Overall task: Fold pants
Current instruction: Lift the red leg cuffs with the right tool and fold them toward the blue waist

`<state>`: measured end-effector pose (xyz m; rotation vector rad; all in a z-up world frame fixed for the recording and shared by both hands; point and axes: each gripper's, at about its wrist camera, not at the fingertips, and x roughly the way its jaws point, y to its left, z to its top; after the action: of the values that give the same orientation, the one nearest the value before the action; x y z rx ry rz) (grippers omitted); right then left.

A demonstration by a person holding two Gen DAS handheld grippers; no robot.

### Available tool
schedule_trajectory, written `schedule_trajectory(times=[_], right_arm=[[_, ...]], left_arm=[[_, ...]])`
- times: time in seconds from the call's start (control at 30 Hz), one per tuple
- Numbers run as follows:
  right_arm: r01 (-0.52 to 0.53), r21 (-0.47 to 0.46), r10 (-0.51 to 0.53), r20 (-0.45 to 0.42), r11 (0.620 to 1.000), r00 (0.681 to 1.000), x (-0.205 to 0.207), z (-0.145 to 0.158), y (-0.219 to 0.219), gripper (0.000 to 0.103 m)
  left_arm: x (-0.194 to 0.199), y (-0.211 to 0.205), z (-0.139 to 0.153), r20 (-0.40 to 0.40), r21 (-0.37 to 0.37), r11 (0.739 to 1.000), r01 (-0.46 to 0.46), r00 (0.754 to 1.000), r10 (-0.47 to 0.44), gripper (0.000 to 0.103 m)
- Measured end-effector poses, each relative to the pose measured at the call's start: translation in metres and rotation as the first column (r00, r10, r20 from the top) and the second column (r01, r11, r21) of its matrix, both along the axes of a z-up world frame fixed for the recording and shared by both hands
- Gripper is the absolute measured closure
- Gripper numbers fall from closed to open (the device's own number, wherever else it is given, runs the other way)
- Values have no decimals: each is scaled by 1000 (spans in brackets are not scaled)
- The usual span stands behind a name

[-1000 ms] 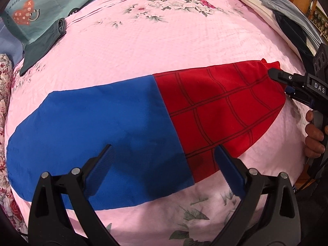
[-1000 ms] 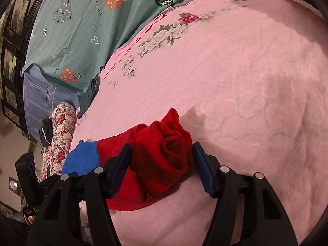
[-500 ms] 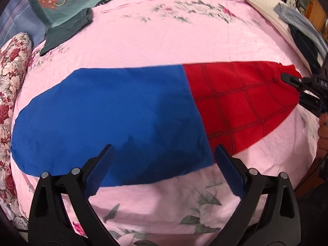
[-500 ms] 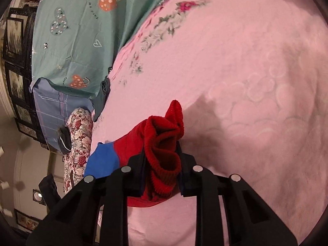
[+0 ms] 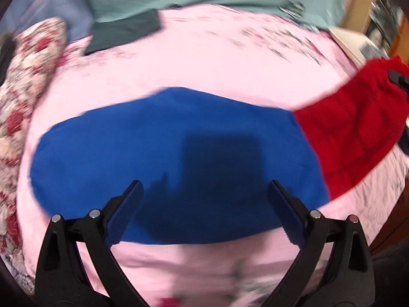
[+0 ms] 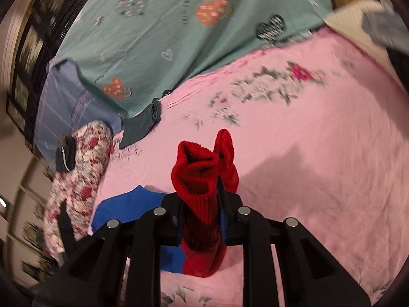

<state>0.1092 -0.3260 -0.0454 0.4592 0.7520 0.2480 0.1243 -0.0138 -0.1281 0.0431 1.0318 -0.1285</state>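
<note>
1. The pants are spread on a bed covered by a pink floral sheet; the blue part lies flat in the middle of the left wrist view, and the red lower leg with dark grid lines is raised off the sheet at the right edge.
2. The left gripper is held above the blue part with its fingers spread wide; nothing is between them.
3. The right gripper is clamped on the red ribbed cuffs, its jaws having just been closing around them; the cuffs are bunched and stick up past the fingers.
4. In the left wrist view, the tip of the right gripper is seen at the far right edge against the red cuff end.
5. A folded dark green garment is seen at the far side of the sheet, beside a teal heart-print cover.
6. A floral pillow lies at the left edge of the bed.
7. The left wrist view is blurred.
</note>
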Motion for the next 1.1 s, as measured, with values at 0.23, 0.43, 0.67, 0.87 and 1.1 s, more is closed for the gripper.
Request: schedule_trajectory(times=[0.23, 0.43, 0.67, 0.87, 1.1], right_arm=[[-152, -246, 156, -3, 957, 988, 23, 1, 145, 84], [-298, -382, 284, -93, 875, 954, 36, -59, 249, 85], [-409, -483, 385, -154, 774, 910, 22, -108, 307, 50], [-373, -315, 370, -69, 873, 926, -2, -50, 244, 50], [-401, -312, 376, -142, 861, 916, 9, -58, 217, 65]], left_arm=[[-14, 109, 9, -6, -36, 982, -186, 982, 186, 5], [-35, 171, 1, -31, -51, 961, -271, 963, 269, 5], [-48, 190, -10, -55, -51, 963, -266, 963, 264, 5], [-32, 178, -4, -21, -114, 966, -233, 973, 232, 5], [4, 130, -11, -43, -308, 941, -140, 990, 133, 5]])
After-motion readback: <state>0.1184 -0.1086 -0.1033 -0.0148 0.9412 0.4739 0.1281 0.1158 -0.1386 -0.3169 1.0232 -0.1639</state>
